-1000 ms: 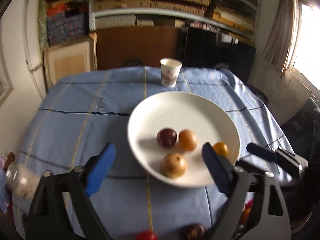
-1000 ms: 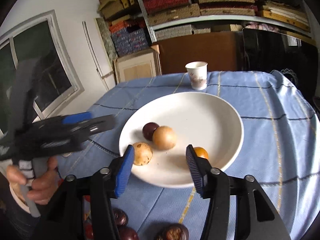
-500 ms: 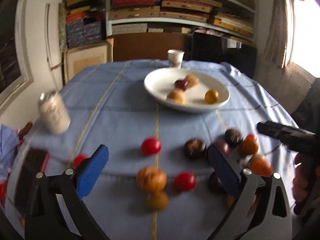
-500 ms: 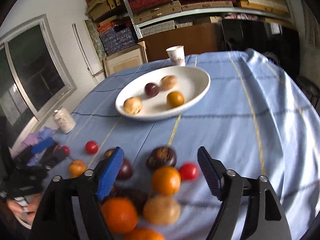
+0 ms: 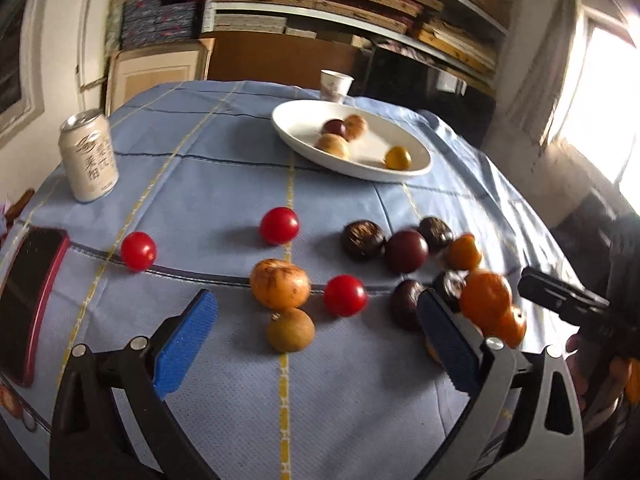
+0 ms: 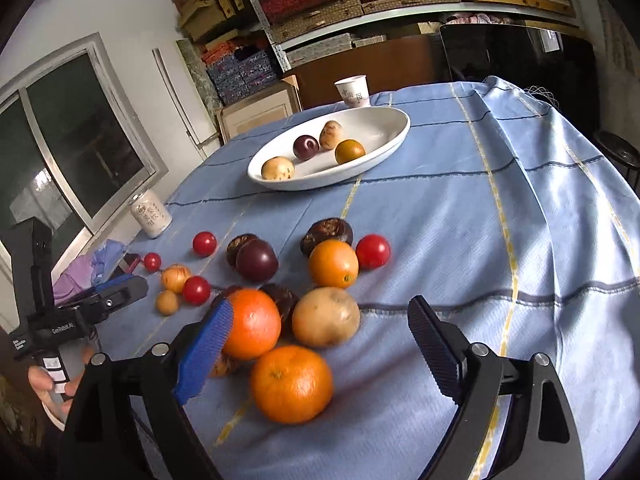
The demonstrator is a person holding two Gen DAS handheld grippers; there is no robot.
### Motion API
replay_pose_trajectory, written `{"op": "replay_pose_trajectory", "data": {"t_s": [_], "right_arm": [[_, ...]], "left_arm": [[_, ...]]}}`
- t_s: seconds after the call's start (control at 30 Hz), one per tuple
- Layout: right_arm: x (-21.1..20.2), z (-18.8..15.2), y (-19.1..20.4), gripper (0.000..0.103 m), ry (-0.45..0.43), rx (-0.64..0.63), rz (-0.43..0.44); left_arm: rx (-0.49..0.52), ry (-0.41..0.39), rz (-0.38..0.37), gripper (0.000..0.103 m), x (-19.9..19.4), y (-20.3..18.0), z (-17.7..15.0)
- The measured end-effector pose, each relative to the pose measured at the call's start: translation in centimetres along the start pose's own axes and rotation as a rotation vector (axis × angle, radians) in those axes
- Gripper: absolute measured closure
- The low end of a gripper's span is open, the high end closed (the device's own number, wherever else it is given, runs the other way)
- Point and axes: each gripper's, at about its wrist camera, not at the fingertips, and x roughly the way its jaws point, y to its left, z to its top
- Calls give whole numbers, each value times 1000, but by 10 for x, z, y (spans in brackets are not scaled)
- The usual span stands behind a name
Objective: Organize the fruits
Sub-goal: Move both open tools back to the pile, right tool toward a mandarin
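Observation:
A white plate [image 5: 362, 174] [image 6: 320, 183] holding several fruits sits toward the far side of the blue cloth. Loose fruit lies nearer: red tomatoes [image 5: 279, 225], a tangerine [image 5: 280, 284], a small brown fruit [image 5: 290, 330], dark plums [image 5: 406, 251] and oranges [image 5: 486, 300]. My left gripper [image 5: 316, 342] is open and hangs just in front of the small brown fruit, touching nothing. My right gripper [image 6: 320, 356] is open with its jaws opening. An orange [image 6: 291, 382] lies between its fingers, untouched. Another orange [image 6: 252, 324] and a tan fruit [image 6: 326, 316] lie just past it.
A drink can [image 5: 89, 156] stands at the left and a red-edged phone [image 5: 28, 300] lies at the near left edge. A paper cup [image 5: 336, 85] stands behind the plate. Shelves and boxes fill the back wall. The cloth drops off the table at right [image 6: 560, 160].
Both grippers have drawn back from the plate toward the near edge and sunk lower, bringing the loose fruit into view. The right jaws have spread wider.

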Motion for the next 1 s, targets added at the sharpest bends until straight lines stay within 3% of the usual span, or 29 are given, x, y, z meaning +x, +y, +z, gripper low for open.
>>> {"op": "replay_pose_trajectory", "data": {"t_s": [0.33, 0.5, 0.67, 0.87, 1.0], "right_arm": [[-12, -13, 12, 13, 9, -49, 47], [-14, -27, 33, 14, 41, -139, -46], [-11, -35, 43, 20, 71, -198, -67], [-2, -34, 33, 42, 121, -141, -81], [0, -35, 36, 42, 125, -146, -90]], "left_arm": [[41, 19, 2, 5, 5, -8, 0], [41, 18, 6, 5, 5, -8, 1], [58, 23, 8, 5, 6, -11, 0], [51, 26, 9, 5, 7, -9, -1], [52, 27, 9, 5, 7, -9, 0]]}}
